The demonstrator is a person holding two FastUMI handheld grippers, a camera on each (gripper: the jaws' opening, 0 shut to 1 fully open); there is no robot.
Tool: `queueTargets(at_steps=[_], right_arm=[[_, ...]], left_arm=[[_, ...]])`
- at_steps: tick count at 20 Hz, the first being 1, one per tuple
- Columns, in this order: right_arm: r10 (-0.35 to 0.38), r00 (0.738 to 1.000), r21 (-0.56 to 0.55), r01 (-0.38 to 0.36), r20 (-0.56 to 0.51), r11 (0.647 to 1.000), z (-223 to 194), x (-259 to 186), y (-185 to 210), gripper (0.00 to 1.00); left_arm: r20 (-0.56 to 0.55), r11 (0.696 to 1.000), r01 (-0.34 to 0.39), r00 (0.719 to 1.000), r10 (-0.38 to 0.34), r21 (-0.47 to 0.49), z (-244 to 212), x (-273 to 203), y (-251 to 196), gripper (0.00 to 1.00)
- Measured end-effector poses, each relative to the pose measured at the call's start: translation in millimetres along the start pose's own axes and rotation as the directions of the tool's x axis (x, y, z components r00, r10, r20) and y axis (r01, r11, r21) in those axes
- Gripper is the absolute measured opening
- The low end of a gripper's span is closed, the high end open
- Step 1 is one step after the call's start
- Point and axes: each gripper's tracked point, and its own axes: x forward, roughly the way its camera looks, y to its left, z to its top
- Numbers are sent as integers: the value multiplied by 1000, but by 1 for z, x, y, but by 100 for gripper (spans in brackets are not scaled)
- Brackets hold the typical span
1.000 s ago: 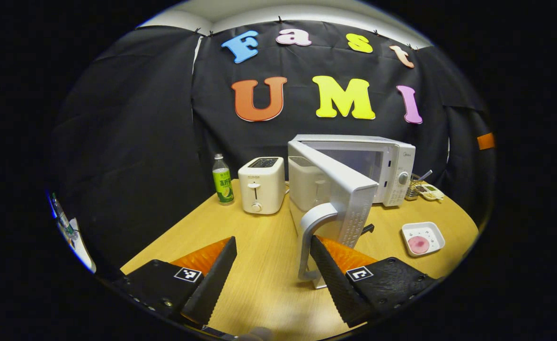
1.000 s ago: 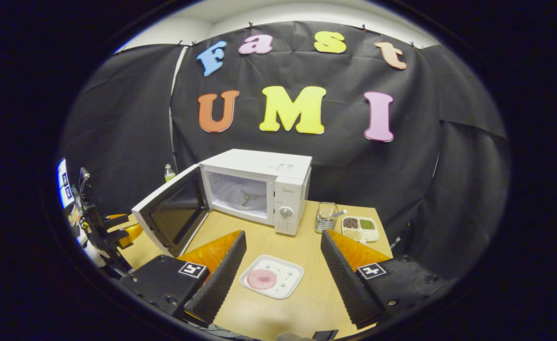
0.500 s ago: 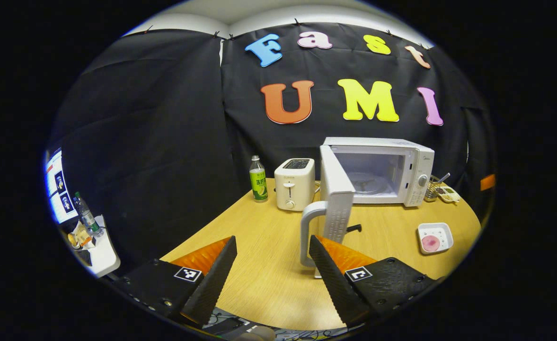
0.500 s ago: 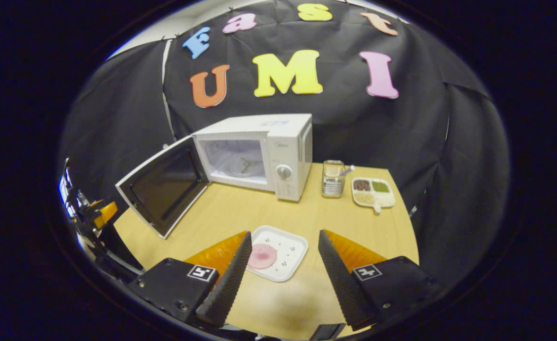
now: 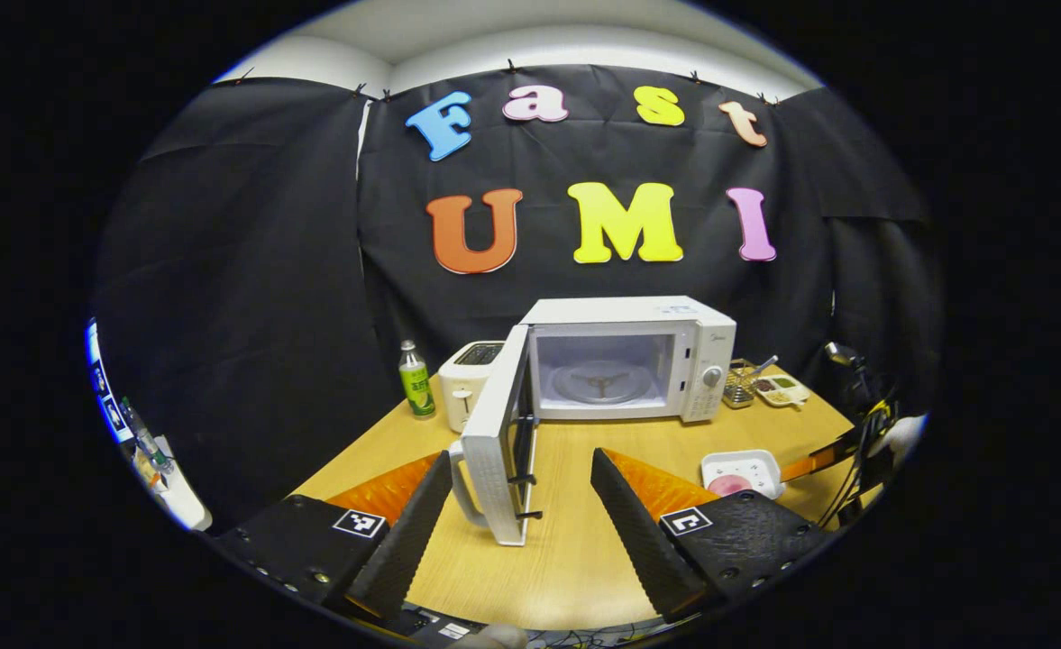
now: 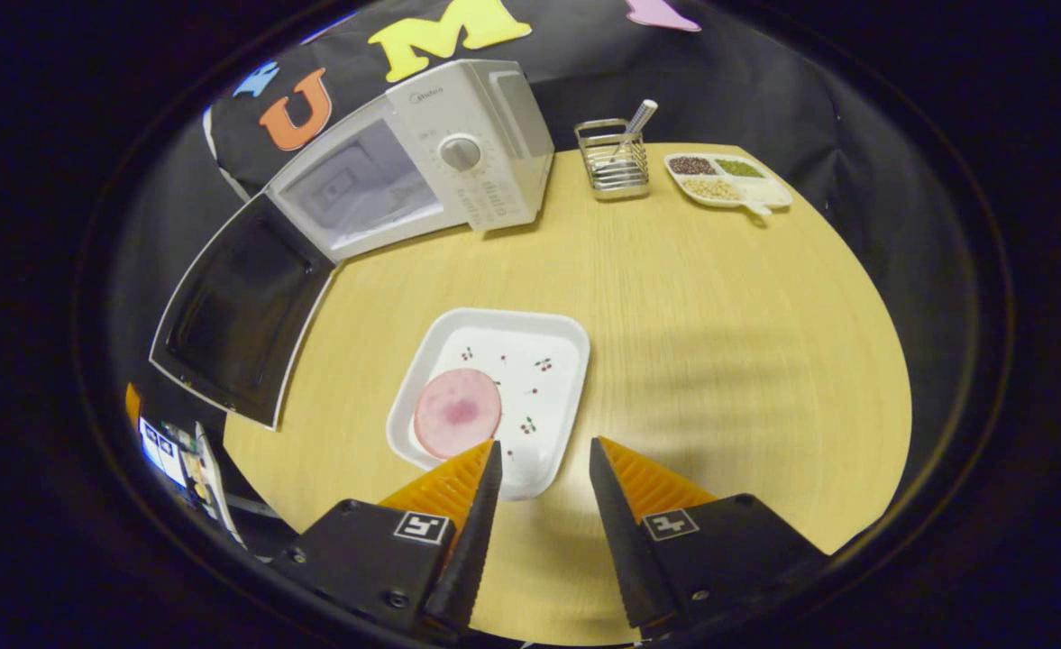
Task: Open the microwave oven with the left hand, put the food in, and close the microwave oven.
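Microwave (image 5: 625, 361) stood open on your desk (image 6: 701, 306), its door (image 5: 501, 451) swung wide, while your right gripper (image 6: 539, 455) hung spread over the food (image 6: 457, 413) tray (image 6: 530, 361) and your left gripper (image 5: 521, 469) gaped, holding nothing.

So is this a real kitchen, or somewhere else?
Probably a pretend kitchen set up in a recording booth. A microwave, toaster and a tray of food sit on one wooden table, but black cloth hangs all around instead of kitchen walls.
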Motion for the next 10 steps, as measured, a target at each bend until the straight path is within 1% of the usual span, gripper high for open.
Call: queueTargets(at_steps=[2,4,5,6,7,8,9,10], right_arm=[[-26,999,7,26,-26,1000,0,6,1,63],[-53,997,7,53,-57,999,-1,15,0,61],[-60,995,25,62,-79,998,-3,19,0,60],[-44,994,52,50,-101,997,-8,23,5,59],[-54,995,65,60,-89,996,-5,23,6,46],[-57,993,68,64,-108,996,-8,25,4,45],[-69,992,77,78,-104,994,-3,21,3,40],[-77,990,92,89,-120,992,-7,23,1,33]], left_arm=[[8,999,36,999,-36,18,10,12,1,95],[27,997,68,997,-68,22,21,21,1,95],[33,996,82,996,-83,24,25,26,2,95],[40,996,91,995,-92,22,30,30,5,95],[48,995,99,994,-100,20,34,34,6,95],[54,994,104,993,-105,19,37,38,8,95],[60,994,105,993,-105,17,40,40,12,95],[58,994,110,992,-111,15,41,43,14,95]])
